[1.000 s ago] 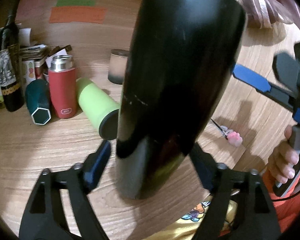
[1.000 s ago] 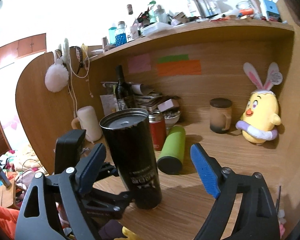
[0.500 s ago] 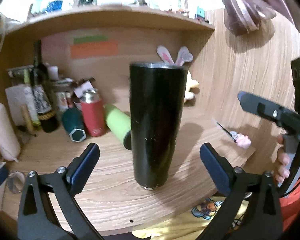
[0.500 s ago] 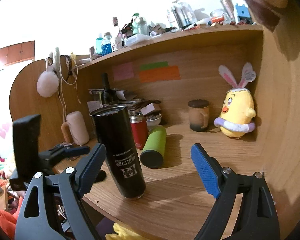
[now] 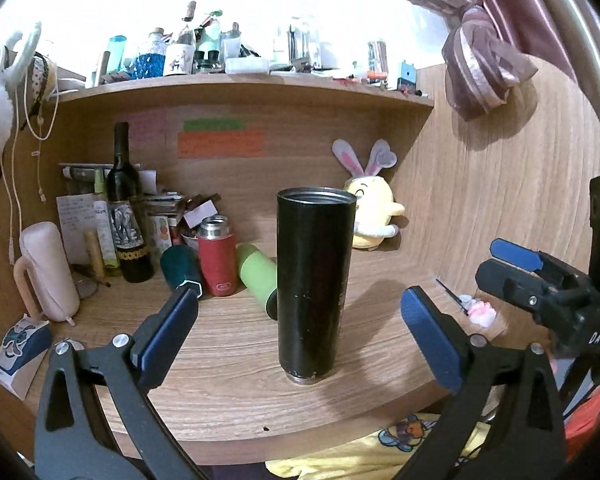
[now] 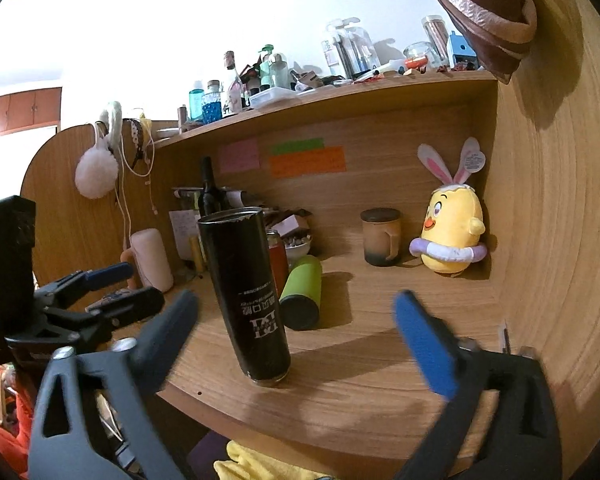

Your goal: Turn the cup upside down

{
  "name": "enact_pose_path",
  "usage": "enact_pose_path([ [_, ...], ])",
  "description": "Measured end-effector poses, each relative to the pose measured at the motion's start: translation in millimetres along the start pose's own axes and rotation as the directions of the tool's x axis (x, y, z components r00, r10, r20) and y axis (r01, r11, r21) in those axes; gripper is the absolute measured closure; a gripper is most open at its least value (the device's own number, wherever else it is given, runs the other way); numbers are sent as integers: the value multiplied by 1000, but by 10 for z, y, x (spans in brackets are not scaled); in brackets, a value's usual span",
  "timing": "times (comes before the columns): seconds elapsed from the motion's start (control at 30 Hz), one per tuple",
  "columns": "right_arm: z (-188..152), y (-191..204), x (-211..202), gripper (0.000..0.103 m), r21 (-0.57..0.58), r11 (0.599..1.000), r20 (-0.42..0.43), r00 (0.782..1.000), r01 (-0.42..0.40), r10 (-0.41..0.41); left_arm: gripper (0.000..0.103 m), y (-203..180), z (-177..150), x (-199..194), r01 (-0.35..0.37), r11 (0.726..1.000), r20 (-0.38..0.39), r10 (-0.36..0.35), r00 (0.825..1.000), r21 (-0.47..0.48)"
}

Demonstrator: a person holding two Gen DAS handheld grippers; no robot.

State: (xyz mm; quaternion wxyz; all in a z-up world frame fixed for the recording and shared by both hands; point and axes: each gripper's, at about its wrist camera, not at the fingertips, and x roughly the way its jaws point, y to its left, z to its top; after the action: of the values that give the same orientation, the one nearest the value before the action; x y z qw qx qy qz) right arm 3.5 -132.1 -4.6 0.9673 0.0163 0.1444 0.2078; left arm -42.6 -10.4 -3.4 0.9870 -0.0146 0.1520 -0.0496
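Standing on the desk (image 5: pixel 228 396) near its front edge, the black cup (image 5: pixel 314 280) has upside-down lettering in the right wrist view and a narrow metal lip at the bottom, so I'd say it's already flipped. Left gripper (image 5: pixel 300 332) has its tongs spread wide with the cup between them, untouched. Right gripper (image 6: pixel 296 332) is spread too, cup at about 11 o'clock from it. Green bottle (image 5: pixel 258 278) lies just behind.

The tall black cup (image 5: pixel 314 286) stands on the wooden desk (image 5: pixel 228 392) between the left gripper's (image 5: pixel 300 340) spread fingers — untouched — with the right gripper (image 5: pixel 516 268) open nearby.
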Motion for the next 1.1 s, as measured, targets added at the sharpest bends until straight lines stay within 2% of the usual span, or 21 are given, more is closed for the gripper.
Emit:
enact_pose_path([
  [0.37,-22,85,-66,0,0,1000,10,1000,-5,5,0,25,17,-190,-12,1000,50,13,999,-10],
  [1.1,-29,114,-102,0,-8,1000,16,1000,-11,11,0,-40,-15,-180,-20,1000,48,20,999,-1],
])
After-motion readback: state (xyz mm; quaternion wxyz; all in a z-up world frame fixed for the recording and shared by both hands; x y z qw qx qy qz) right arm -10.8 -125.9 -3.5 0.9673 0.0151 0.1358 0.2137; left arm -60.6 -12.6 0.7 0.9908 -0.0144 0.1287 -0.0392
